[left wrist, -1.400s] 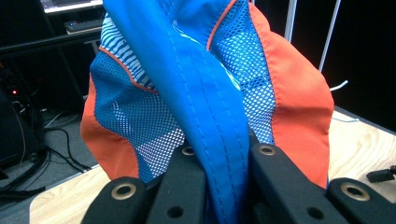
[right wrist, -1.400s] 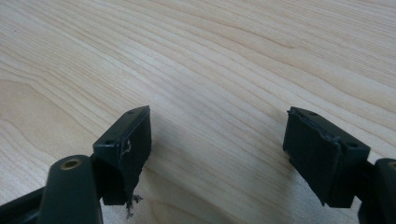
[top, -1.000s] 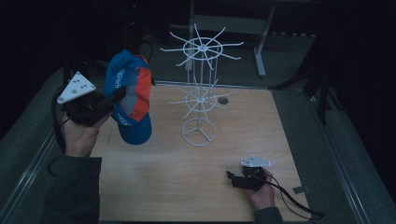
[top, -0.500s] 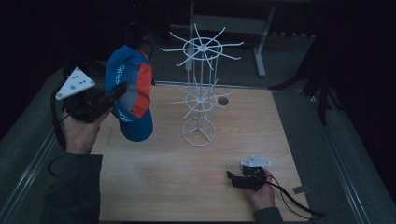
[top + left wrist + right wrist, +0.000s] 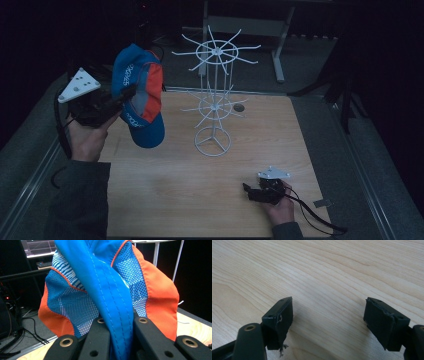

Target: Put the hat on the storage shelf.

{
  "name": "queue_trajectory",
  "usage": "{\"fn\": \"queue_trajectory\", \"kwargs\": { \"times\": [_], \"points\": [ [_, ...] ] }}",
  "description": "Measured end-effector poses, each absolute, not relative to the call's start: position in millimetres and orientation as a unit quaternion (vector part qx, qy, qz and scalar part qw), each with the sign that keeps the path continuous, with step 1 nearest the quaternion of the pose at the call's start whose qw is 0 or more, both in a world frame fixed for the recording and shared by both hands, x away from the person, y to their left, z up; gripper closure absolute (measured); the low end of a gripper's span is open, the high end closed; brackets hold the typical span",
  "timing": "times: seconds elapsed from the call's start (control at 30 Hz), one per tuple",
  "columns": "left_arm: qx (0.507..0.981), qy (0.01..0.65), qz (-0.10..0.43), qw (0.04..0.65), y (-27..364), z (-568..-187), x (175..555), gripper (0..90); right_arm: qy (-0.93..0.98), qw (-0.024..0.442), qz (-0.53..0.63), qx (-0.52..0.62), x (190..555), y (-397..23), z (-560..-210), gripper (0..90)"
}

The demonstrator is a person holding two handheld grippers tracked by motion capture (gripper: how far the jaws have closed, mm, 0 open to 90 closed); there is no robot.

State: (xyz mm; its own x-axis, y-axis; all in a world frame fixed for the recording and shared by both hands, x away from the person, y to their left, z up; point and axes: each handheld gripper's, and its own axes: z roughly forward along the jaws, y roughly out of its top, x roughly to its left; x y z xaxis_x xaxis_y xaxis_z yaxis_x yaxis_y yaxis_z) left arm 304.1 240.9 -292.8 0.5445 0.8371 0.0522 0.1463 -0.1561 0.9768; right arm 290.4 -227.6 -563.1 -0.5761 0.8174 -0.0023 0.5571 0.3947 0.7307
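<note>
The pale wooden counter (image 5: 165, 195) takes up most of the high view, with a dark surround on all sides. Toward its far middle stands a white wire rack (image 5: 214, 107), upright on a ring base, with two tiers of thin spokes fanning out from a central post. To the left of the rack, lifted clear of the counter, hangs a blue and orange cap (image 5: 139, 95) with mesh panels and white lettering, its brim pointing down; it is near the rack's spokes but apart from them. The left gripper (image 5: 112, 102), held up in the person's left hand, has its jaws closed on a fold of the cap's blue fabric, which the left gripper view shows pinched tightly between the two black pads (image 5: 147, 336). The right gripper (image 5: 249, 191) rests low at the counter's near right edge, well apart from the cap and rack, its jaws standing wide open over bare wood with nothing between them.
</note>
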Motion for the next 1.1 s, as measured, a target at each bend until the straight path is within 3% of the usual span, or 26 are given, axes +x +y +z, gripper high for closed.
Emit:
{"fn": "queue_trajectory", "kwargs": {
  "times": [1.1],
  "points": [
    [0.696, 0.293, 0.292, 0.587, 214, -266, 312, 88.8, 0.815, 0.184, 0.353, 0.421, 290, -228, -563, 23.4]
  ]
}}
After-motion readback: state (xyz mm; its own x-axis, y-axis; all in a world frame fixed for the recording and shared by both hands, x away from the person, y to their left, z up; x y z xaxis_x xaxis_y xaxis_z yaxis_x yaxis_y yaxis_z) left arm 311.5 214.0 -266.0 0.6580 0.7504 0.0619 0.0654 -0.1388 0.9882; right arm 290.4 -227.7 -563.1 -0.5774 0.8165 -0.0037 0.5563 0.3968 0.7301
